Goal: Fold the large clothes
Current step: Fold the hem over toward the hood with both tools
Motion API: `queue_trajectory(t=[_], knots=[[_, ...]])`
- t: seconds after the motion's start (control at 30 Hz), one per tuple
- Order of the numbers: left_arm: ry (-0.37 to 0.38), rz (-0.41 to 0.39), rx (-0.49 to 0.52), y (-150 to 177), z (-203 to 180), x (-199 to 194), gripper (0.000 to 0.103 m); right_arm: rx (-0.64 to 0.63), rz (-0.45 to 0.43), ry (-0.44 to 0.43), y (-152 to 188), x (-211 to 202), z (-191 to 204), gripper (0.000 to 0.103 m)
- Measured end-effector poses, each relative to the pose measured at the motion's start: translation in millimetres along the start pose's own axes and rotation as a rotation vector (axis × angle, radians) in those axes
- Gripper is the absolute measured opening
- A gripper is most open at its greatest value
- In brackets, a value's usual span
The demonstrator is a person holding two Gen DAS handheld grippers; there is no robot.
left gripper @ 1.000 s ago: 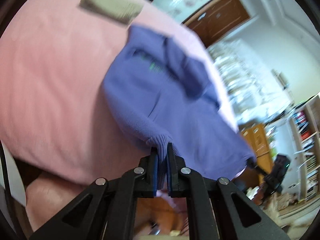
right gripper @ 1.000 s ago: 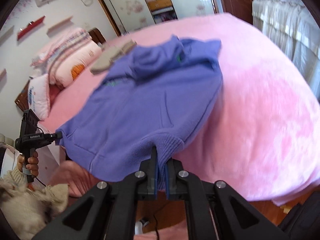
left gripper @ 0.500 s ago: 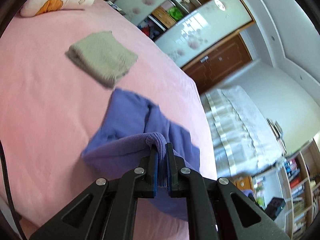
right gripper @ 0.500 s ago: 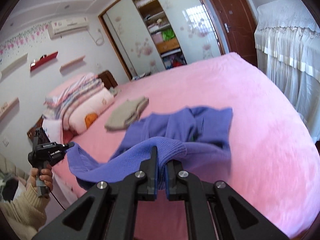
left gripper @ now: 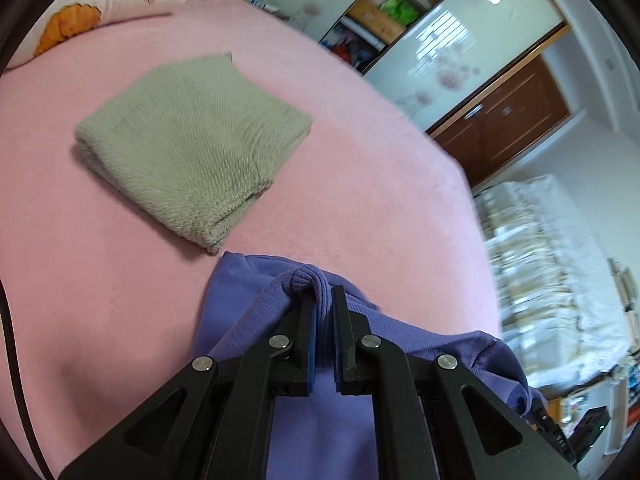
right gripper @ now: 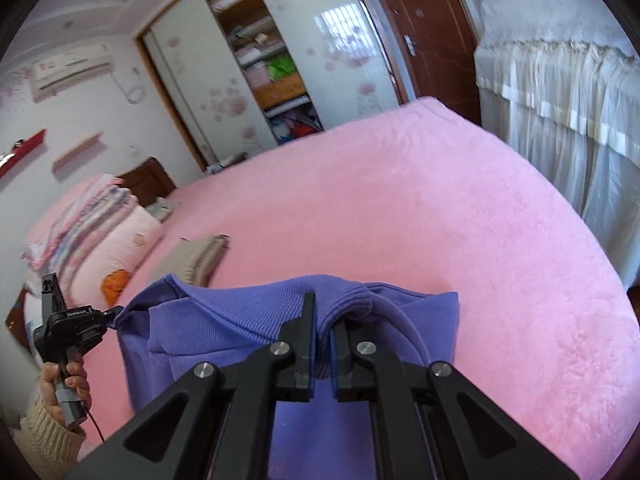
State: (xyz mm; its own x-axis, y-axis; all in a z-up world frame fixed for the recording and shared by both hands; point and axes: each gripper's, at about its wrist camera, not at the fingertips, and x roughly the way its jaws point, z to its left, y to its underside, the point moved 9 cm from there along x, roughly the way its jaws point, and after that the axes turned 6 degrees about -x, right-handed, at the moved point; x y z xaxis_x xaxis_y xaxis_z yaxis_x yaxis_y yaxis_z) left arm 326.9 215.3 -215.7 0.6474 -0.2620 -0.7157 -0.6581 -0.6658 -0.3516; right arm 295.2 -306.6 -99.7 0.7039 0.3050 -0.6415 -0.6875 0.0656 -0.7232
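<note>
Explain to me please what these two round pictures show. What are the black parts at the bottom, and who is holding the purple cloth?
No robot here: a person holds a hand tool with two fingers in each hand. Each tool carries a wide-angle camera looking along its fingers, so each picture is one tool's own view. The left gripper and the right gripper are both shut on the ribbed hem of a purple sweatshirt, carrying it across a pink bed. In the right view you also see the person's hand holding the other tool. A folded grey-green sweater lies on the bed, with pillows beyond.
</note>
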Motion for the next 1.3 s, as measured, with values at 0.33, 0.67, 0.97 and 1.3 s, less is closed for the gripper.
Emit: queue_trajectory(t=[0.33,0.67,0.97,1.3], knots=[[-0.096,0.166,0.088,10.5,23.6,89.5,0.015,0.025,0.277,0.099,40.2,115.9,-46.8,0.008],[-0.041,-0.023,0.438,-23.5,-24.5,-0.4,0.059,-0.117,0.102,0.046,-9.5,35.3,-48.8,0.058],[-0.024,0.069,0.789,11.4,-40.5,39.9,0.059,-0.302,0.205,0.062,17.7,94.7,-40.3,0.058],[-0.021,0.169,0.97,35.4,-50.2,85.3,0.059,-0.26,0.24,0.006,21.5,133.4,-46.1,0.058]])
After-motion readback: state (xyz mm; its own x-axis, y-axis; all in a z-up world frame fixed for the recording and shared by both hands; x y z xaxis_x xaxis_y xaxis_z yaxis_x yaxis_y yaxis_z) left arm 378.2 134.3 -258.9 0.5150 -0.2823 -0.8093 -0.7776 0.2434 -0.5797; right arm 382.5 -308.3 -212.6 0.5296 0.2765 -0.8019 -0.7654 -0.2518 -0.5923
